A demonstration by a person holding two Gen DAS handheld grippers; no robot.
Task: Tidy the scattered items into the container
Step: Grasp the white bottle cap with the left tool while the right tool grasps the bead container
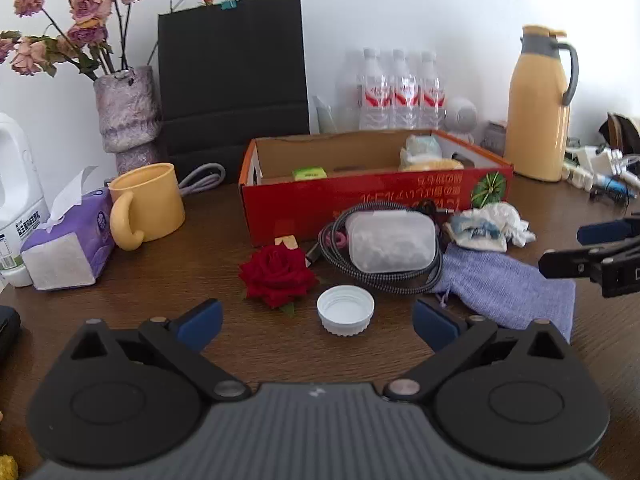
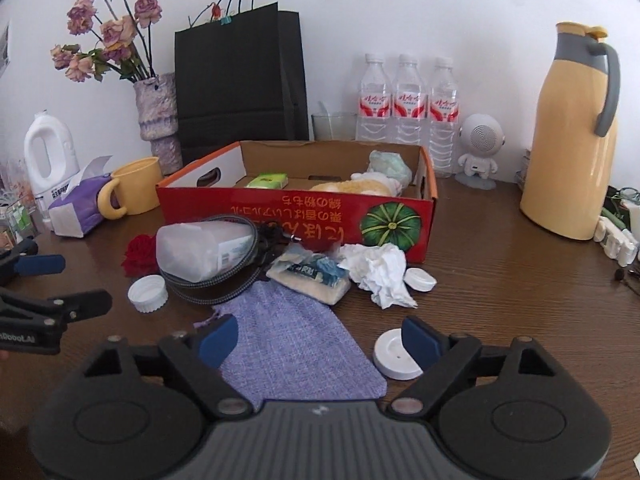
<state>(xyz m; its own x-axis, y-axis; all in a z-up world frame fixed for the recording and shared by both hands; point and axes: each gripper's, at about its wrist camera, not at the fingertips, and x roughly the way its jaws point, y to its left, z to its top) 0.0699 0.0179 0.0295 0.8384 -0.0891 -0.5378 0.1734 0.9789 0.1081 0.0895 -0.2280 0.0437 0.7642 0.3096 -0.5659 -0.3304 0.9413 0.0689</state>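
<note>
A red cardboard box [image 1: 360, 196] [image 2: 280, 212] stands open mid-table with a green packet [image 2: 267, 181] and soft items inside. In front lie a red rose [image 1: 277, 275], a white ribbed cap [image 1: 345, 315] [image 2: 147, 293], a clear plastic tub [image 1: 391, 246] [image 2: 200, 250] on a braided cable [image 1: 384, 280], a purple cloth pouch [image 1: 504, 288] [image 2: 296, 348], a snack packet [image 2: 310, 276], crumpled tissue [image 2: 380, 274] and two white lids [image 2: 394, 354]. My left gripper [image 1: 318, 322] is open, just short of the cap. My right gripper [image 2: 320, 340] is open over the pouch.
A yellow mug [image 1: 146, 204], tissue pack [image 1: 70, 248] and white jug [image 1: 16, 196] stand at left. A vase of dried roses [image 1: 128, 116], black paper bag [image 1: 234, 84], water bottles [image 2: 408, 108], speaker figure [image 2: 478, 152] and yellow thermos [image 2: 572, 152] line the back.
</note>
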